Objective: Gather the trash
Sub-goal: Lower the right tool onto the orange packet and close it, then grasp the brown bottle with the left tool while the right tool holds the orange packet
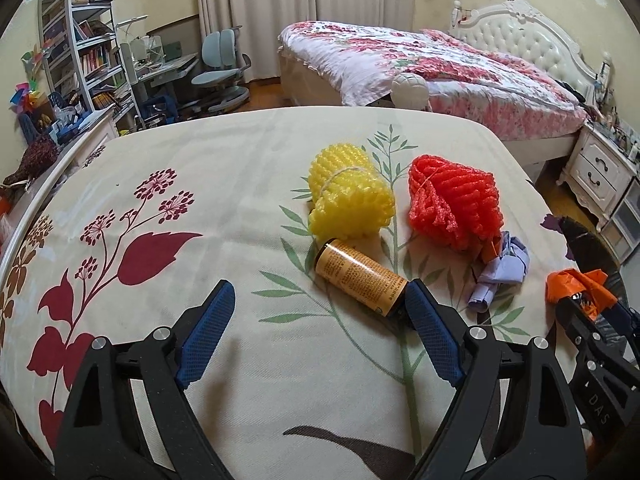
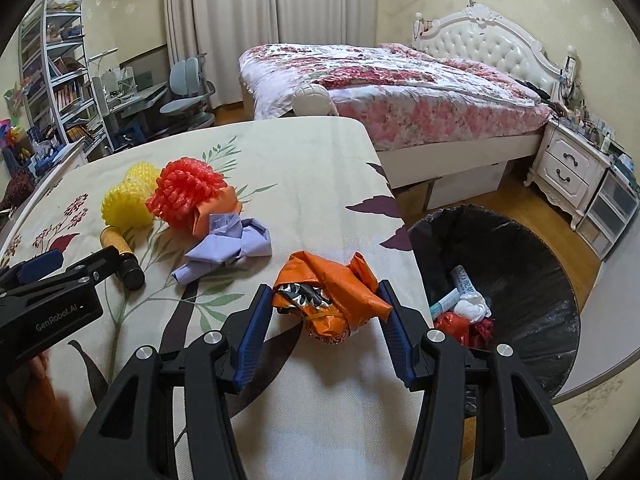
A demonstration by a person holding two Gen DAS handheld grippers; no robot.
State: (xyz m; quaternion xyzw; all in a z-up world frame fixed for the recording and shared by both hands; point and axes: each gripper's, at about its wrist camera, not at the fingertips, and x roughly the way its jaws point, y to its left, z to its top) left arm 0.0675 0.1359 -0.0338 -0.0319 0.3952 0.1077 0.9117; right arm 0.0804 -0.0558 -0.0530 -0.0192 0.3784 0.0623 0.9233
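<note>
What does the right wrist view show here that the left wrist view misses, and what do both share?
Only the right wrist view: the inside of the black-lined bin with trash in it, and the orange wrapper between the right gripper's pads.

Only the left wrist view: the left gripper open, with nothing between its jaws.

Both: yellow foam net, red foam net, amber bottle, lilac paper.

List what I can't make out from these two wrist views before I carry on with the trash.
- Bin contents: right wrist view, lower items buried under trash and dark liner.
- Bottle cap end: left wrist view, behind a left gripper finger; label print too small.
- Orange wrapper: whether the right gripper jaws press it is unclear.
- Orange piece: mostly hidden under the red foam net.
</note>
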